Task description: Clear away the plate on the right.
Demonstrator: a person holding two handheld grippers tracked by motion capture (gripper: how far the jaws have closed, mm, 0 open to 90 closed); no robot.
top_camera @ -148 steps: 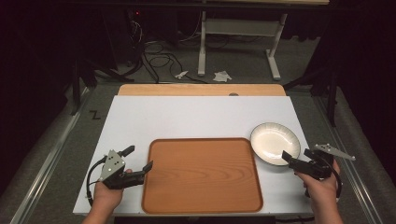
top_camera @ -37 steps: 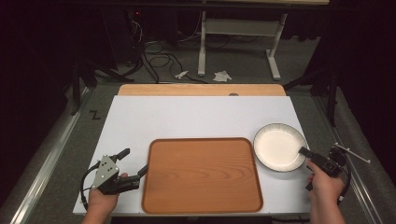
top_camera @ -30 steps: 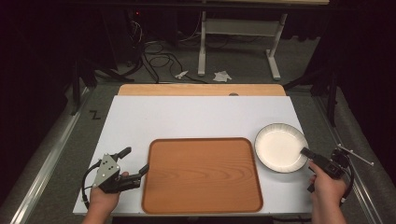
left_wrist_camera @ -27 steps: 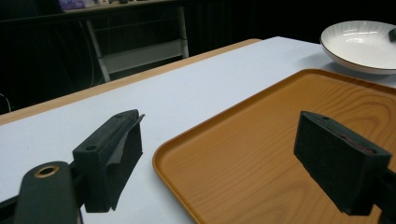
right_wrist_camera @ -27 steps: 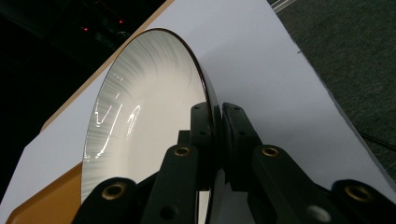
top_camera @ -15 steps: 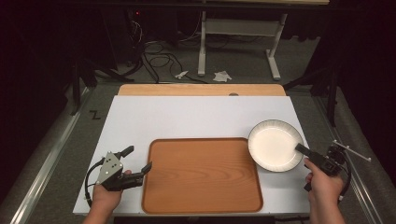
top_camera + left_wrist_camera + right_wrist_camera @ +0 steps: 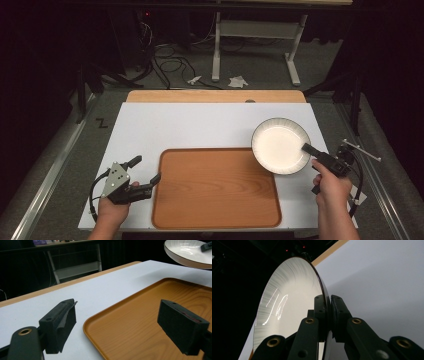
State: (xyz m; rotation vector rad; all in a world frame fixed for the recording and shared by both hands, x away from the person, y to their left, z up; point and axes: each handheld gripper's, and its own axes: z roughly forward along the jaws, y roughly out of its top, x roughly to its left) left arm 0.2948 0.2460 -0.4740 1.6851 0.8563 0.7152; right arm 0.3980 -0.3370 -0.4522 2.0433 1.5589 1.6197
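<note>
Plate rim clamped between right gripper jaws, raised beside tray, left gripper jaws spread apart.

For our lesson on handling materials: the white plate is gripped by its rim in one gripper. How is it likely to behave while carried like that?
The plate looks rigid, keeping its shape though the right gripper pinches only its rim. Its glossy glaze suggests it could slip between the pads. Held at one edge above the table, it probably tends to droop or twist, and likely chips if dropped.
</note>
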